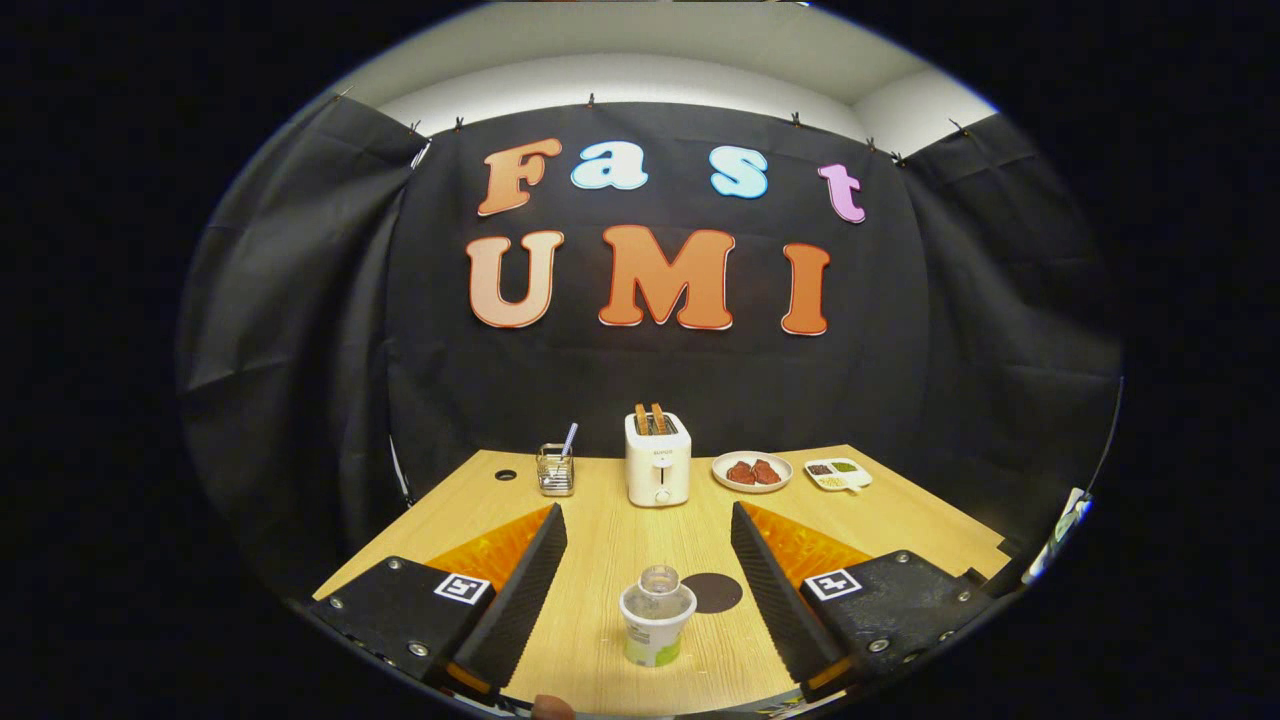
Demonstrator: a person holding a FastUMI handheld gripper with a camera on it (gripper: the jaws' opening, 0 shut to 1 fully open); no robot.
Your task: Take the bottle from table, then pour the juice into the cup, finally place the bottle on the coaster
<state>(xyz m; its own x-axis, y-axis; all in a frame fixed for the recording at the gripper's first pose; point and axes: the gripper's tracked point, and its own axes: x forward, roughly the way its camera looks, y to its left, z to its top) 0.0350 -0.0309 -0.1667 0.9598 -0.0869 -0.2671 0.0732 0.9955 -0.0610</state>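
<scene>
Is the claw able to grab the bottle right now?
Probably yes. The claw is open wide, and the bottle stands between its fingers with bare table around. But the cup sits right in front of the bottle, so it might get squeezed too.

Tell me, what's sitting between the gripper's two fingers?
In the gripper view, a white paper cup and a clear plastic bottle right behind it stand between the open gripper's fingers, untouched, beside a dark round coaster.

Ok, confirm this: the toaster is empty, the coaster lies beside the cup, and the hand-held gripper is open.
Wrong on the toaster: the gripper view shows two slices of toast in it. The coaster does lie beside the cup, and the hand-held gripper is open.
</scene>
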